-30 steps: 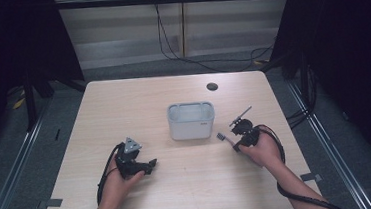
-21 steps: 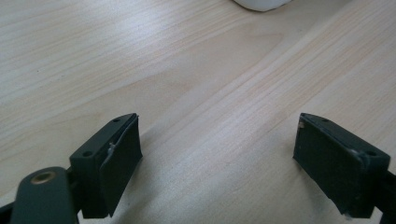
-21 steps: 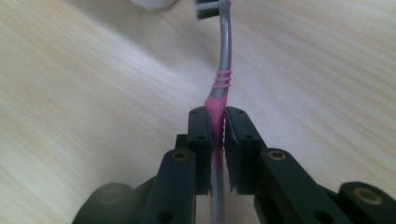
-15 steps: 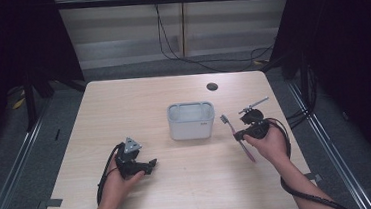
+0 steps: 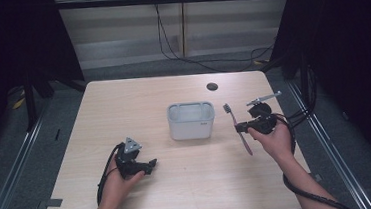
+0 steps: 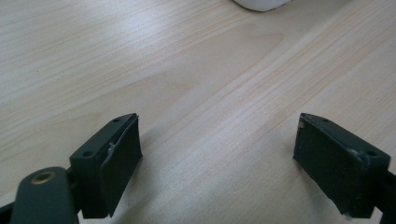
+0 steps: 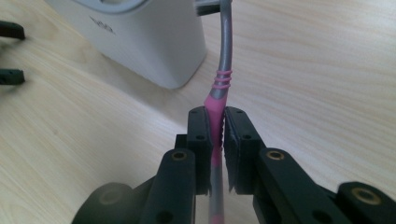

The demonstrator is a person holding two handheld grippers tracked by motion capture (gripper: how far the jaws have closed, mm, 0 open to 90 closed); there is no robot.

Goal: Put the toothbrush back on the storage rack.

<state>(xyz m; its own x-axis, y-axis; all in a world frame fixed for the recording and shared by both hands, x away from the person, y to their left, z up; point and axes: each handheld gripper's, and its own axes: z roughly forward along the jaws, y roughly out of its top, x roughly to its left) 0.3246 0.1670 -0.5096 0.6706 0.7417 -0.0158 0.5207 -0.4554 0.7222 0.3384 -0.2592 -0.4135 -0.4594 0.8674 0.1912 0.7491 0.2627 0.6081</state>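
Observation:
A pink and grey toothbrush is clamped by its handle in my right gripper, held above the table to the right of a white rectangular holder. In the right gripper view the toothbrush runs up between the two pads, its head end close to the holder. My left gripper rests low near the table's front left, and in the left gripper view its jaws stand wide apart over bare wood, with the gripper holding nothing.
The wooden table has a small dark round cap near its far edge. Cables trail from both grippers off the table's front. Dark floor and metal rails surround the table.
My right gripper has risen with the toothbrush and shifted a little to the right; the brush now stands more upright beside the holder. The left gripper has stayed in place.

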